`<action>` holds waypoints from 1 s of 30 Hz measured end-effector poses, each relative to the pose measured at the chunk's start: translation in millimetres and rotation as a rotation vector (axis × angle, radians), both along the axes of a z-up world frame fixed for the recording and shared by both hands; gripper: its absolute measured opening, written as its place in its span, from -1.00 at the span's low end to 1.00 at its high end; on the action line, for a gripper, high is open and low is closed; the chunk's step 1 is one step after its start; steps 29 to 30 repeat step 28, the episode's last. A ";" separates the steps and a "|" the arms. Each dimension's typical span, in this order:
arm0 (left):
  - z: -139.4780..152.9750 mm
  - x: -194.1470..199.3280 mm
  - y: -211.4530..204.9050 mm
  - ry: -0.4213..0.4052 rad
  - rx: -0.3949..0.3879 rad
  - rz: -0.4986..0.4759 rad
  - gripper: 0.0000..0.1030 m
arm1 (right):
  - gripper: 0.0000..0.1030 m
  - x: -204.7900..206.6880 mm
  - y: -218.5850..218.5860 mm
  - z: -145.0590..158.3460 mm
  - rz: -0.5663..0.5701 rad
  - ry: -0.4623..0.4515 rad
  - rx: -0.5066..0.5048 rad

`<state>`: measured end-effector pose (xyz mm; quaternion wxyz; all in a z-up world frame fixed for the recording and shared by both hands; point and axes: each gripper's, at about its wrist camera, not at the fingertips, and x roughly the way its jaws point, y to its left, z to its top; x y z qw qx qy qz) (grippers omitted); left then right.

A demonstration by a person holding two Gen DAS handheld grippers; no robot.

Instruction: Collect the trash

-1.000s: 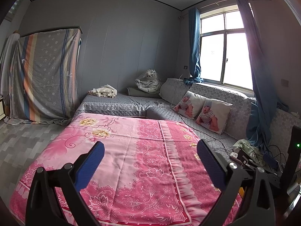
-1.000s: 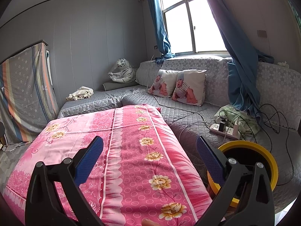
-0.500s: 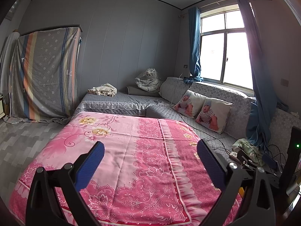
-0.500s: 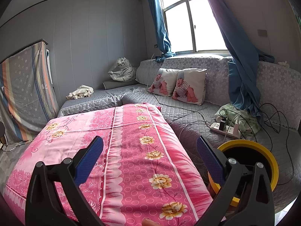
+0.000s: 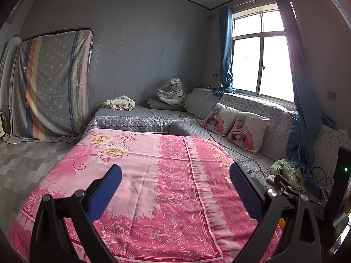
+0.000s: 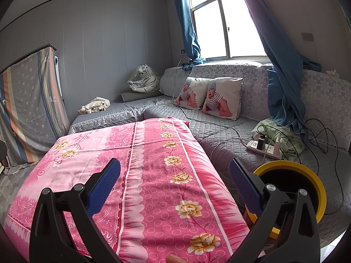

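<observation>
My left gripper [image 5: 175, 173] is open and empty, held above a table covered with a pink floral cloth [image 5: 140, 175]. My right gripper [image 6: 174, 167] is open and empty above the same pink cloth [image 6: 153, 164]. A yellow-rimmed bin with a black inside [image 6: 307, 188] stands at the right of the table, just behind my right finger. I see no loose trash on the cloth in either view.
A grey quilted L-shaped sofa [image 5: 142, 118] runs behind and right of the table, with two baby-print cushions [image 6: 210, 97], a crumpled cloth [image 5: 119, 104], a toy tiger [image 6: 143, 81], and a power strip with cables [image 6: 264, 148]. A striped sheet covers furniture [image 5: 50, 83] at left.
Both views have shifted slightly, with the table and sofa sitting a little lower and nearer. Both grippers stay open and empty.
</observation>
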<state>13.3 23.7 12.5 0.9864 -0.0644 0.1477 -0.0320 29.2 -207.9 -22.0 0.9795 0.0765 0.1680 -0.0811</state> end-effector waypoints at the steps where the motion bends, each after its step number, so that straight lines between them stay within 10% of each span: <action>1: -0.2 0.3 0.4 0.001 -0.001 -0.002 0.84 | 0.84 0.1 -0.1 0.2 0.000 0.000 -0.001; 30: -2.1 4.6 -1.2 0.012 -0.003 -0.027 0.84 | 0.84 1.9 0.3 -2.3 0.004 0.006 0.004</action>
